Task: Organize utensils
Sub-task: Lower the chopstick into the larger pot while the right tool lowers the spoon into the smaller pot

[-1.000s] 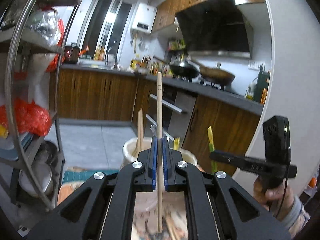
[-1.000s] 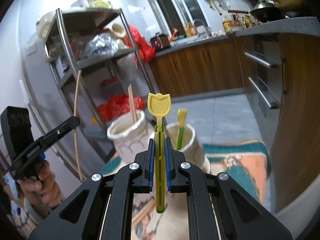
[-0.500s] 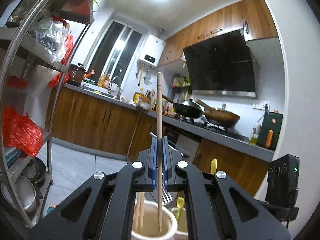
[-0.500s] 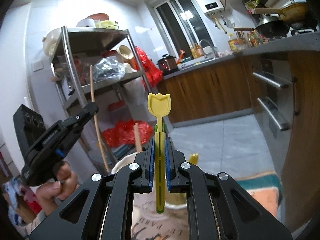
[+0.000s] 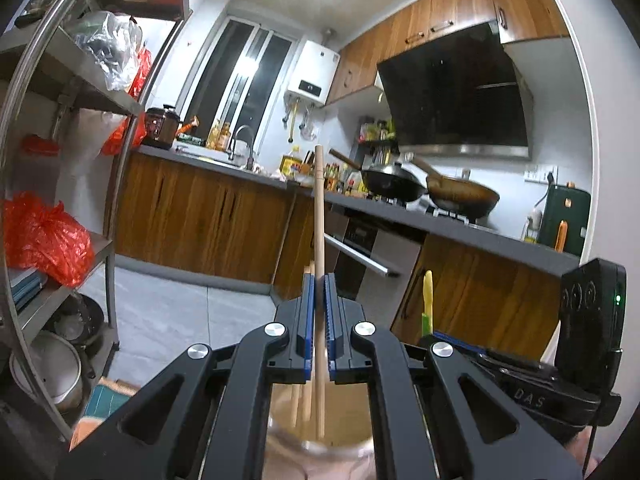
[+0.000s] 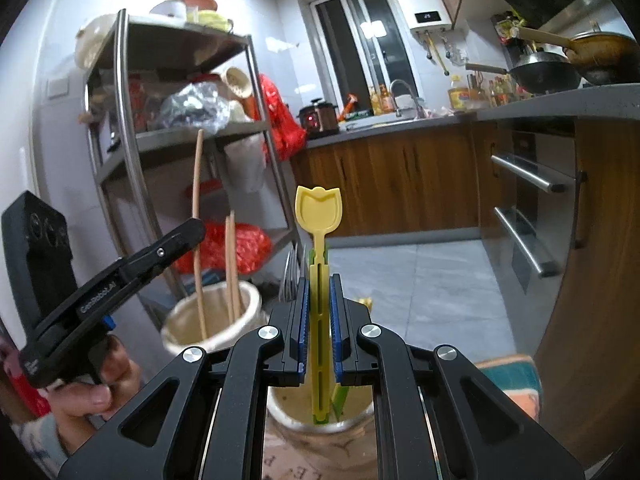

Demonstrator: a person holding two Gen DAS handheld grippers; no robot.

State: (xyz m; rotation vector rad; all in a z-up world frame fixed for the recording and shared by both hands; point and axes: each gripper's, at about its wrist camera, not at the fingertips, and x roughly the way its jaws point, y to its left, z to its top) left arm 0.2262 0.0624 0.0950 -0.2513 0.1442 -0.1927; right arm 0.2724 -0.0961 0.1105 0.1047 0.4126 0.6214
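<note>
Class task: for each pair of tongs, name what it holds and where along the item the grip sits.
Left tongs: a wooden chopstick, gripped along its lower half. Right tongs: a yellow tulip-shaped utensil, gripped on its handle.

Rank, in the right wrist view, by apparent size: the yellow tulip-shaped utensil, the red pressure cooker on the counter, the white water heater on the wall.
1. Yellow tulip-shaped utensil, though it is nearest the camera.
2. White water heater.
3. Red pressure cooker.
</note>
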